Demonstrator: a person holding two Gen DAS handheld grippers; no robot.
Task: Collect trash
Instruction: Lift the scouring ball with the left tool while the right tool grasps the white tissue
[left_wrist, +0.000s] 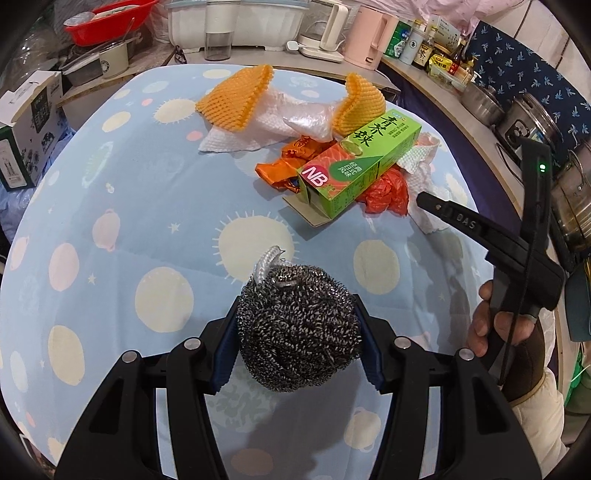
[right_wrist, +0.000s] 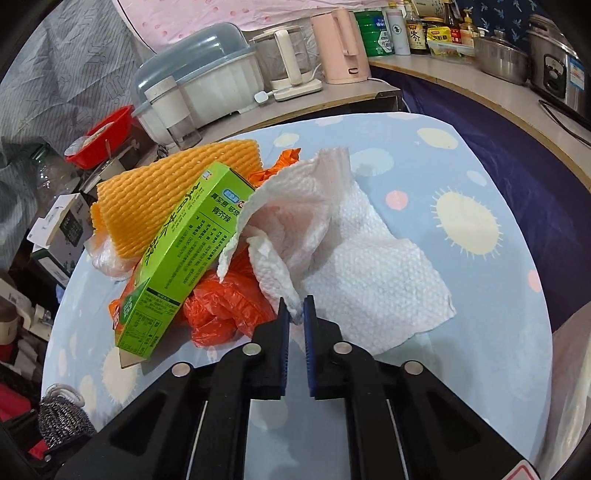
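Observation:
My left gripper (left_wrist: 295, 332) is shut on a steel wool scrubber (left_wrist: 299, 328) and holds it just above the blue dotted tablecloth (left_wrist: 129, 221); the scrubber also shows in the right wrist view (right_wrist: 62, 417). A trash pile lies at the far right: a green carton (left_wrist: 358, 162), orange wrappers (left_wrist: 280, 166), a red plastic bag (left_wrist: 388, 195), orange foam nets (left_wrist: 236, 99) and white paper towels (left_wrist: 236, 136). My right gripper (right_wrist: 295, 314) is shut on the edge of a white paper towel (right_wrist: 362, 266), beside the red bag (right_wrist: 225, 306) and green carton (right_wrist: 177, 258).
Behind the table a counter holds a red basin (left_wrist: 107, 22), a white dish rack (left_wrist: 236, 22), kettles (left_wrist: 365, 37), bottles (left_wrist: 424, 48) and steel pots (left_wrist: 528, 122). A cardboard box (left_wrist: 26, 129) stands at the left.

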